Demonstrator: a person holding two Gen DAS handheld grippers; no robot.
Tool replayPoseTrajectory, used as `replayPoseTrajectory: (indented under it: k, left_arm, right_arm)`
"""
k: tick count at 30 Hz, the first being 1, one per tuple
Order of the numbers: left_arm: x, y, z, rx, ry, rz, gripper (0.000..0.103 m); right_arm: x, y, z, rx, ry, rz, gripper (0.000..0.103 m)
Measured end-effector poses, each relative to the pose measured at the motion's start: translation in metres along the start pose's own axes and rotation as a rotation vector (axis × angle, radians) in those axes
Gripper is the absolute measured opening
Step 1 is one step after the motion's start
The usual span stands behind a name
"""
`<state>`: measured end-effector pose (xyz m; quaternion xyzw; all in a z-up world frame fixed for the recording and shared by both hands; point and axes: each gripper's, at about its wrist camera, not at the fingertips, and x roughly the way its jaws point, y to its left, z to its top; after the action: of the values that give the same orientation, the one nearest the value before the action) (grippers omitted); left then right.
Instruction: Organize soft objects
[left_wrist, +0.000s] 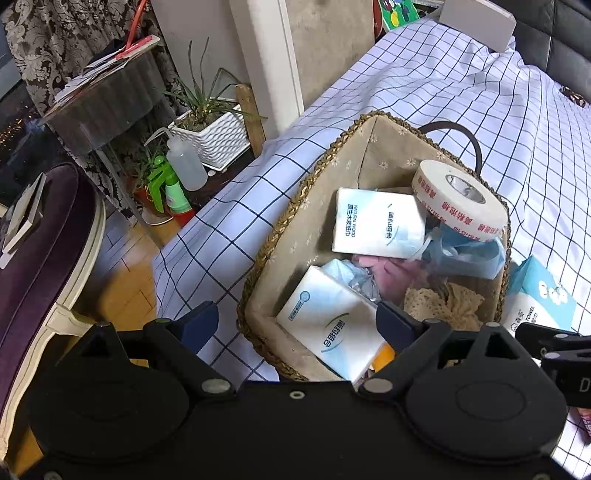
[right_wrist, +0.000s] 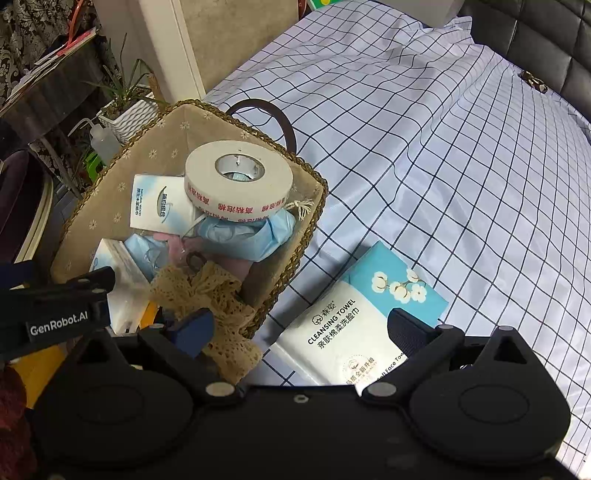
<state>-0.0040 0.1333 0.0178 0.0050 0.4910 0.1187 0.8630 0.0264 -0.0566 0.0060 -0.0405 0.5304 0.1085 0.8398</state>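
A woven basket (left_wrist: 306, 184) (right_wrist: 309, 236) with a beige liner stands on the checked tablecloth (right_wrist: 443, 166). In it lie two white tissue packs (left_wrist: 376, 225) (left_wrist: 328, 321), a roll of foam tape (left_wrist: 458, 199) (right_wrist: 236, 184), a blue plastic bag (right_wrist: 240, 236), pink cloth and beige lace (right_wrist: 207, 291). My left gripper (left_wrist: 297, 325) is open above the basket's near left corner, with the near tissue pack under its right finger. My right gripper (right_wrist: 301, 330) is open over a cleansing towel pack (right_wrist: 354, 321) lying on the cloth beside the basket. Its left finger hangs over the lace.
The table's left edge drops to a wooden floor. Beyond it are a white planter (left_wrist: 214, 129), a squeeze bottle (left_wrist: 184, 162), a green spray bottle (left_wrist: 170, 184) and a purple chair (left_wrist: 37, 258). A white box (left_wrist: 476, 22) sits at the far end; a dark sofa (right_wrist: 535, 44) is behind.
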Motion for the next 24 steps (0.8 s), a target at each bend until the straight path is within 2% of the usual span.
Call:
replayPoseTrajectory:
  k: [24]
  left_arm:
    - [0.005,-0.0004,0.0004,0.006,0.026,-0.014,0.09]
  right_arm:
    - [0.0052,0.0022,-0.003,-0.018,0.021,-0.001,0.101]
